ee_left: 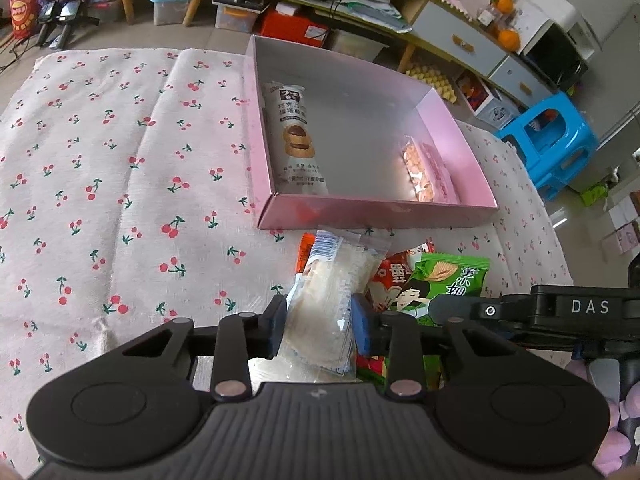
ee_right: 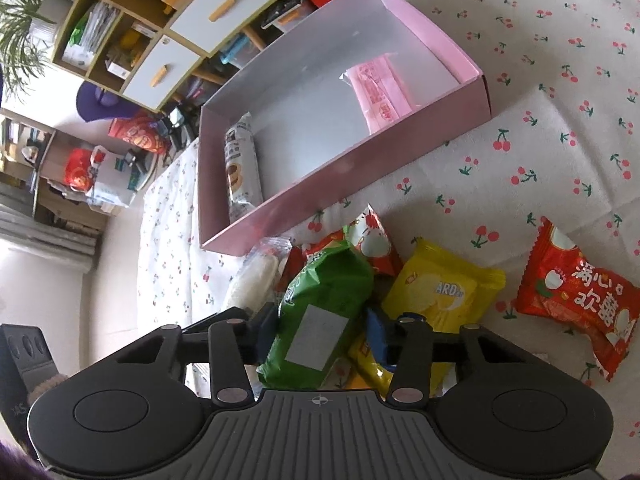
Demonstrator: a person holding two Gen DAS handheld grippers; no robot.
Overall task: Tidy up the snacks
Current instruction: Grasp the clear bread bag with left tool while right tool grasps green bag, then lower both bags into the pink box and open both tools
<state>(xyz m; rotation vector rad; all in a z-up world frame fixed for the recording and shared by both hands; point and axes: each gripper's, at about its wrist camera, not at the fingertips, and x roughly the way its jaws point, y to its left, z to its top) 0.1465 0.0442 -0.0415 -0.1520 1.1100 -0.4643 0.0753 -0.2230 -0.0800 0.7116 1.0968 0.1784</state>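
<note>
My left gripper [ee_left: 319,326] is shut on a clear packet of white rice crackers [ee_left: 332,280], just in front of the pink box [ee_left: 376,214]. The box holds a grey cookie roll [ee_left: 294,136] along its left wall and a pink wafer packet [ee_left: 426,172] at its right. My right gripper [ee_right: 320,334] is shut on a green chip bag [ee_right: 326,304], close beside the left gripper. The same box [ee_right: 320,184], cookie roll [ee_right: 242,172], pink packet [ee_right: 378,90] and rice crackers [ee_right: 256,276] show in the right wrist view.
A yellow chip bag [ee_right: 440,292], a red packet [ee_right: 576,296] and a red-and-white packet [ee_right: 372,240] lie on the cherry-print cloth [ee_left: 120,160] near the box. A blue stool [ee_left: 552,140] and low cabinets [ee_left: 460,36] stand beyond the bed.
</note>
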